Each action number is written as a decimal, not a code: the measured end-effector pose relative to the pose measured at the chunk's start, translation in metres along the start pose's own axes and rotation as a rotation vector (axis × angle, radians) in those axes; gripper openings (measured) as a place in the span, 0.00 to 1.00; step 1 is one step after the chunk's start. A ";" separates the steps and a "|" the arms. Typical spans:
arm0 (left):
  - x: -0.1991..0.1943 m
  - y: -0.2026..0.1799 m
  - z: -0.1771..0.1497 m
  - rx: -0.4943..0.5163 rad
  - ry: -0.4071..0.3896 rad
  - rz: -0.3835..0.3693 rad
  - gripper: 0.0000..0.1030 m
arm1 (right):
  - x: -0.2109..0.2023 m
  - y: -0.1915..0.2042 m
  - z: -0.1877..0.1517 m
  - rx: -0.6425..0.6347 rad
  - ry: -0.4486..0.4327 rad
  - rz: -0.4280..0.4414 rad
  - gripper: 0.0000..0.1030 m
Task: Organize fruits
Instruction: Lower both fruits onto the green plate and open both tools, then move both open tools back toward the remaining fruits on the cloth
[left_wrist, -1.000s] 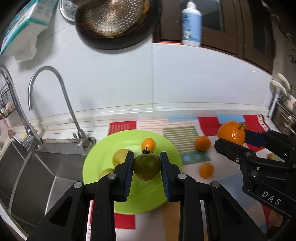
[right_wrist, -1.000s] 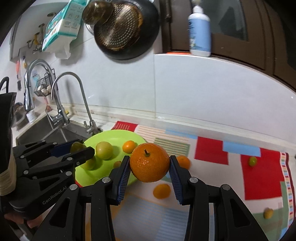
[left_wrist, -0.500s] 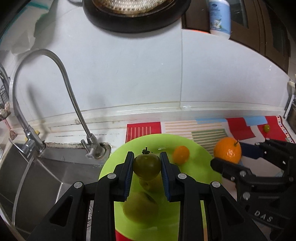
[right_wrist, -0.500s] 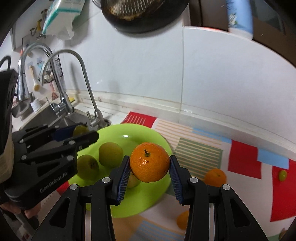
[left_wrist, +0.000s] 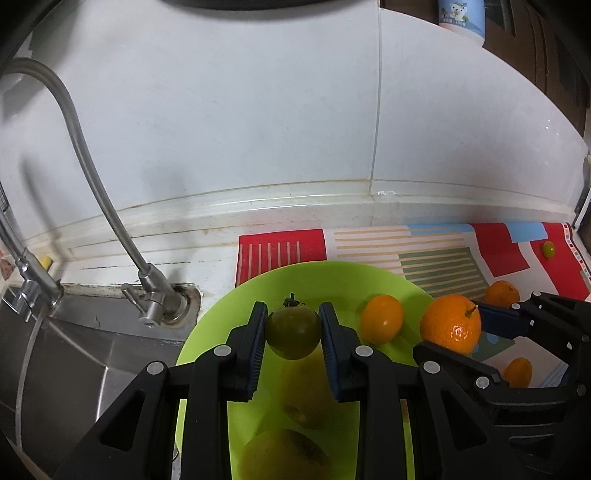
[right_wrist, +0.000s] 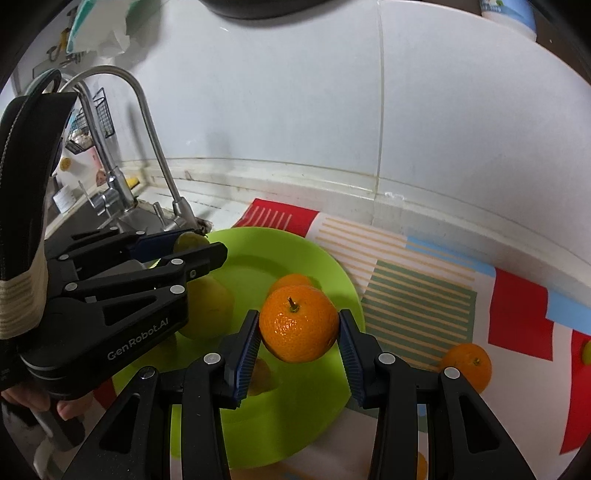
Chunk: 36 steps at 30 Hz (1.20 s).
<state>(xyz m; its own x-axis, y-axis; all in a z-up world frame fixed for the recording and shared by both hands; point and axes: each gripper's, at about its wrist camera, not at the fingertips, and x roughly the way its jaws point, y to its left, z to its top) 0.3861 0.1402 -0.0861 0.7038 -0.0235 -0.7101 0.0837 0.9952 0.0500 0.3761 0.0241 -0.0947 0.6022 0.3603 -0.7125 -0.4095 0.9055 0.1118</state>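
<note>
Far left: steel faucet (left_wrist: 92, 206) arching over sink (left_wrist: 55, 354). Left gripper (left_wrist: 293, 334) clamped on dark green fruit (left_wrist: 293, 332), round, glossy, stem cap on top, held above lime-green plate (left_wrist: 229, 317). In plate: two pale yellow-green fruits (left_wrist: 284, 458) low under the jaws, small orange (left_wrist: 381, 318) toward the right rim. Right gripper (right_wrist: 298, 338) closed on larger orange (right_wrist: 298, 323), dimpled skin, short stem up, hanging over plate's right part. Further right, on striped mat (right_wrist: 417, 295): loose orange (right_wrist: 471, 365), apart from plate.
</note>
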 end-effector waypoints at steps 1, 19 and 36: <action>-0.001 0.000 0.000 -0.004 -0.004 -0.002 0.31 | 0.001 -0.002 0.000 0.007 0.003 0.001 0.42; -0.069 -0.012 -0.011 -0.030 -0.073 0.076 0.62 | -0.059 -0.012 -0.006 0.043 -0.111 -0.068 0.60; -0.158 -0.047 -0.033 -0.044 -0.159 0.063 0.81 | -0.157 -0.018 -0.038 0.077 -0.232 -0.168 0.72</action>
<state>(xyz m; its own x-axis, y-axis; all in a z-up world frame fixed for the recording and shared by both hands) 0.2483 0.1003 0.0004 0.8099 0.0274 -0.5860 0.0075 0.9983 0.0571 0.2628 -0.0578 -0.0111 0.8015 0.2379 -0.5487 -0.2432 0.9678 0.0644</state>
